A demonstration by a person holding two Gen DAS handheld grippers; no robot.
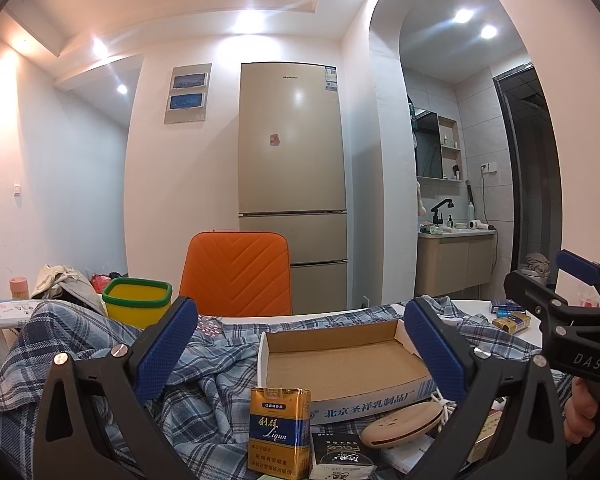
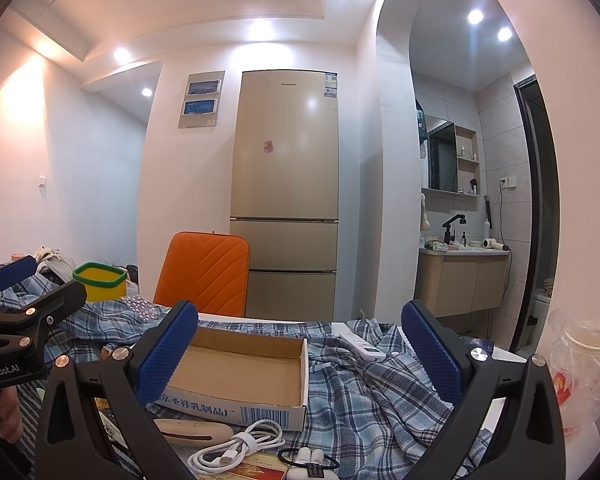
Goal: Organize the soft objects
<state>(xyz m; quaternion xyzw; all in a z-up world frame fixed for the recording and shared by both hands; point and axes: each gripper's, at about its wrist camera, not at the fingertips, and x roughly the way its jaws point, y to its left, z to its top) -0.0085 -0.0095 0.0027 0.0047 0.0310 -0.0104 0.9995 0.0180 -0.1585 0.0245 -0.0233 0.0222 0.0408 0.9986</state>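
Sprawling across the white counter (image 1: 534, 332), the crumpled blue-and-white plaid cloth (image 1: 204, 376) is the soft thing here; it lies in loose folds under and around the shallow open cardboard tray with a white printed side (image 1: 340, 360), and its full outline runs out of frame on both sides. The left claw (image 1: 300, 354) stands wide apart above the cloth, its 2 blue textured pads gripping nothing, and the right claw (image 2: 300, 354) is equally spread and empty above the same tray (image 2: 240, 372) and cloth (image 2: 364, 392).

Several things are cut off at the bottom edges. The left wrist view alone shows a gold soft cigarette pack (image 1: 279, 428) upright in front of the tray, a black-and-white small carton (image 1: 338, 458) beside it, and more small boxes (image 1: 510, 320) far right on the counter. The right wrist view alone shows a coiled white cable (image 2: 236, 446), a black hair tie (image 2: 308, 462), a white remote-like bar (image 2: 360, 346) lying on the cloth, and a clear plastic cup in a crinkled bag (image 2: 584, 364) at the right edge. A beige rounded oval case (image 1: 400, 424) appears in both, partly hidden by the claw arms.

Behind the counter stand an orange quilted chair back (image 1: 236, 276), a yellow bin with a green rim (image 1: 136, 300) and a tall champagne-coloured fridge (image 1: 292, 176). Each view catches the other claw at its edge, with a bit of the hand holding it.
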